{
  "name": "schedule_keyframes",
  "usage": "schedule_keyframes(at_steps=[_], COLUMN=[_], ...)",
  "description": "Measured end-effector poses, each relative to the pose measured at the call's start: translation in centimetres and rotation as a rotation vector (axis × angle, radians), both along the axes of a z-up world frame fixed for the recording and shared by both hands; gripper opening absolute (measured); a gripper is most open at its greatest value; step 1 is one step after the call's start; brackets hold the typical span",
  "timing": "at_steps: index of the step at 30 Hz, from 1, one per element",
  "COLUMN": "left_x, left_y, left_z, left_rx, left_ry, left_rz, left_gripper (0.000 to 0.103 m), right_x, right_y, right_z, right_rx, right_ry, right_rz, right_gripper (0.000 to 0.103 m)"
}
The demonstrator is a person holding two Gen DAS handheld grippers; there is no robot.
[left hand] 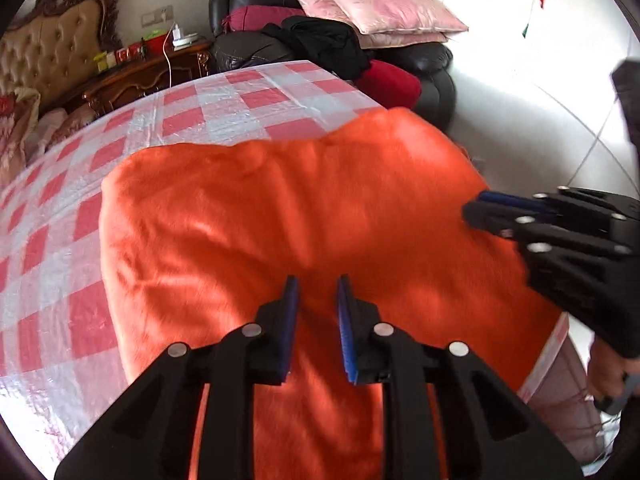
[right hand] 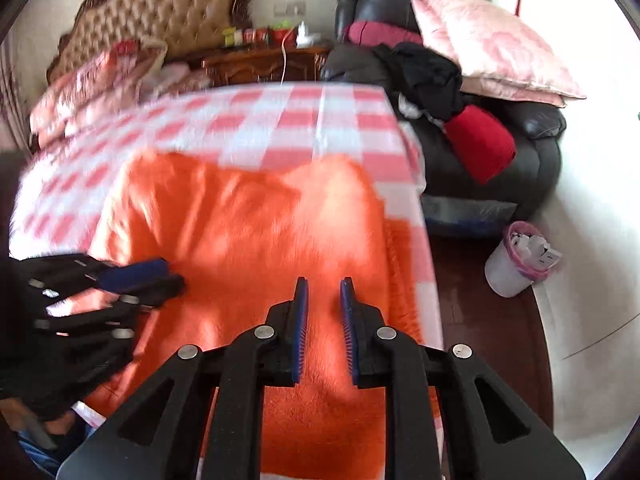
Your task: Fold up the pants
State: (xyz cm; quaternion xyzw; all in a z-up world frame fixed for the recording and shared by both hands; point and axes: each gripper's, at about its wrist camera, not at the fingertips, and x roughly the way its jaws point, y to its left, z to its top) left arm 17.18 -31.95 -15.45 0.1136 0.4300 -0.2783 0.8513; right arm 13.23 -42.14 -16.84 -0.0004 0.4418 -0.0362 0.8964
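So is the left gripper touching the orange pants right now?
Cannot tell. The left gripper sits open over the orange pants in the left wrist view, but neither view shows contact or gap plainly.

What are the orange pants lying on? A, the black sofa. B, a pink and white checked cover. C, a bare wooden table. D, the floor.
B: the orange pants lie spread on the pink and white checked cover, which shows around their far and left edges.

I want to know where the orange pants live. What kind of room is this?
Most likely a bedroom at home. A bed with a tufted headboard stands at the back beside a wooden nightstand, and pink pillows are piled on a black armchair. The orange pants lie on a checkered table.
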Motion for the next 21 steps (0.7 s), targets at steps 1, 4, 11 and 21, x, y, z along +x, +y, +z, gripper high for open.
schedule_keyframes(at_steps=[1, 4, 11, 21], left_x=[-0.3, -0.7, -2.9, -7.9], left_y=[0.3, 1.0, 3.4, 7.5], left_z=[-0.1, -0.5, 0.4, 3.3], left_rx=[0.009, 0.017, 0.020, -0.014], left_ry=[-0.007, -0.021, -0.036, 0.016], left_rz=[-0.007, -0.009, 0.028, 0.109], left_gripper=[0.020, 0.020, 0.022, 0.054], right_x=[-0.1, -0.6, -2.0, -8.8], right_y=[-0.1, 0.1, 0.1, 0.2], right_z=[-0.4, -0.5, -0.2, 2.5], right_rx=[-0.004, -0.016, -0.049, -0.044], right_ry=[-0.001, -0.008, -0.010, -0.034], right_rz=[0.003, 0.001, -0.036, -0.177], right_gripper=[0.018, 0.017, 0.018, 0.040])
